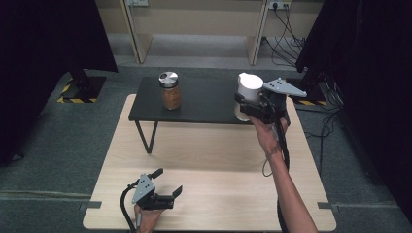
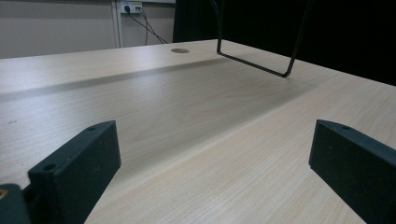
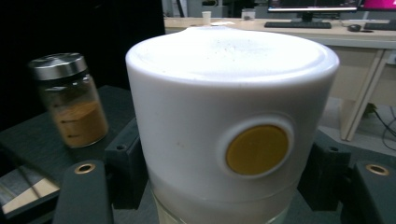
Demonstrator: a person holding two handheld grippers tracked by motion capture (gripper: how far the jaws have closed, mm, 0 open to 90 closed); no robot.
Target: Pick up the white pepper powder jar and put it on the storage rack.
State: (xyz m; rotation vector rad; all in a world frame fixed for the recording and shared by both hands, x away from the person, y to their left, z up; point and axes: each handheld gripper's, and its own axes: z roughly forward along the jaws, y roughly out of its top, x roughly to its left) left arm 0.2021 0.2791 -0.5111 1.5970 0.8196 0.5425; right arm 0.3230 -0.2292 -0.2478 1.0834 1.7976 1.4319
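My right gripper (image 1: 244, 108) is shut on a white-capped container (image 1: 248, 90) and holds it over the right end of the small black shelf (image 1: 204, 104). In the right gripper view the container (image 3: 229, 121) stands between the black jaws, its white cap bearing a round yellow dot. A glass jar of brown powder with a metal lid (image 1: 169, 90) stands on the shelf's left part and shows as the jar (image 3: 70, 100) at left in the right gripper view. My left gripper (image 1: 167, 181) rests near the table's front edge, open, with bare wood between its jaws (image 2: 210, 154).
The light wooden table (image 1: 209, 160) carries the black shelf on thin wire legs (image 2: 254, 65). Dark curtains hang at both sides. Cables (image 1: 286, 34) lie on the floor at the back right, and a desk with monitors (image 3: 317, 7) stands beyond.
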